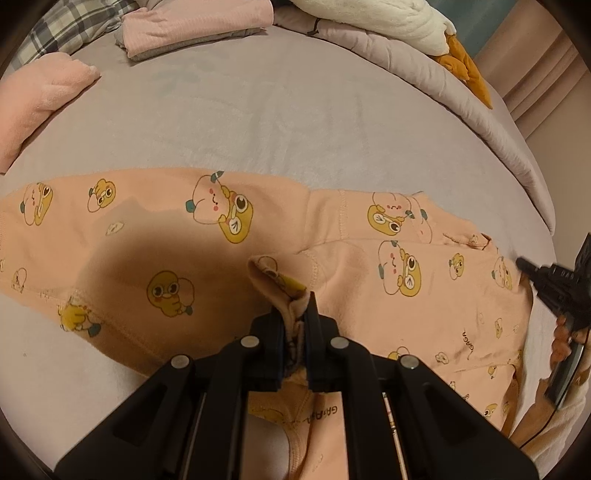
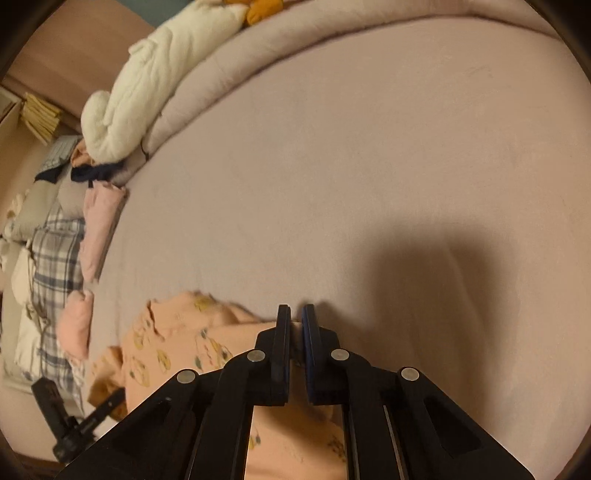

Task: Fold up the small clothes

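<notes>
On the bed sheet [image 1: 280, 122]: one small peach garment [image 1: 369, 280], printed with cartoon figures, lying spread across the near part of the bed. Left gripper [image 1: 295, 314]: clenched on a bunched fold of that garment, the cloth pinched between its jaws. Right gripper [image 2: 295, 325]: jaws drawn nearly together at the garment's edge (a sliver of peach shows between them, though whether it is truly pinched I cannot tell). Folded pink clothes [image 1: 199, 26] sit at the far side, another pink piece [image 1: 44, 92] nearer the left, a plaid cloth [image 1: 66, 29] behind them. White plush toy [image 1: 388, 22] rests on the quilt roll [image 1: 424, 74].
</notes>
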### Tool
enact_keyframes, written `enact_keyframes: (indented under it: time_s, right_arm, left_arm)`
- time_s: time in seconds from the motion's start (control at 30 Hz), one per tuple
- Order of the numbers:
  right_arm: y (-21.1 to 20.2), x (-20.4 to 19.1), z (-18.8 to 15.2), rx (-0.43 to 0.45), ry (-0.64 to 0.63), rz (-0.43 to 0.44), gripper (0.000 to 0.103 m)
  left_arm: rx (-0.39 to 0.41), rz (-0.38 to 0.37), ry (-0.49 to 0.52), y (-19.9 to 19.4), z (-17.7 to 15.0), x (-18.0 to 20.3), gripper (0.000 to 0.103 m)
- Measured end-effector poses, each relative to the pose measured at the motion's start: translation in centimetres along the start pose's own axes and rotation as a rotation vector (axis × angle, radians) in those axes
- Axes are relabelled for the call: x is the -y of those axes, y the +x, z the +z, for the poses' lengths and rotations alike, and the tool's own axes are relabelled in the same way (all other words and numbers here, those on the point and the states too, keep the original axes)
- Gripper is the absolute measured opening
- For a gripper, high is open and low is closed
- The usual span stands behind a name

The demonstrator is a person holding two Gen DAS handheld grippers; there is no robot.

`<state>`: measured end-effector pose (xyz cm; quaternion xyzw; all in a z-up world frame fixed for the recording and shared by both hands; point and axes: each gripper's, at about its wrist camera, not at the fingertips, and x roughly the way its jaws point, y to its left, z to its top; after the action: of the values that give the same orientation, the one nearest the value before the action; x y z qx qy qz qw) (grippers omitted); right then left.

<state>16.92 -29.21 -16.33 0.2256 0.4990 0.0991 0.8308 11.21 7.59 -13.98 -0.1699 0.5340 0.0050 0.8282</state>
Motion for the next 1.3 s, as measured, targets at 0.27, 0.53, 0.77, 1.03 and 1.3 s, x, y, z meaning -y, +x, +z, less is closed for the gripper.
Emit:
enact_keyframes:
  time_s: [0.27,0.53,0.77,1.03,1.3]
  right_arm:
    - [-0.5,-1.2,2.4,0.052,-0.109,-0.069,0.006]
    - [2.0,0.5,2.7,0.021,-0.097,-0.139,0.006]
    - [2.3,0.4,2.4,0.035,-0.133,-0.192,0.006]
    - [-1.8,-1.8,1.5,0.135,-0.216,-0.216,0.006]
    - [-8.7,-4.2,-0.5,0.321,-0.238,-0.154,0.057]
  left_arm:
    - [0.006,-0.037,-0.007,-0.2,0.1,0.1,0.010]
    - [-0.006,-0.029,-0.001,0.6,0.2,0.3,0.011]
    - [0.004,-0.014,0.009,0.4,0.3,0.3,0.014]
    - [0.080,0.010,0.014,-2.4,-0.3,0.7,0.060]
    - [0.190,-0.010,-0.057,-7.8,-0.8,-0.9,0.082]
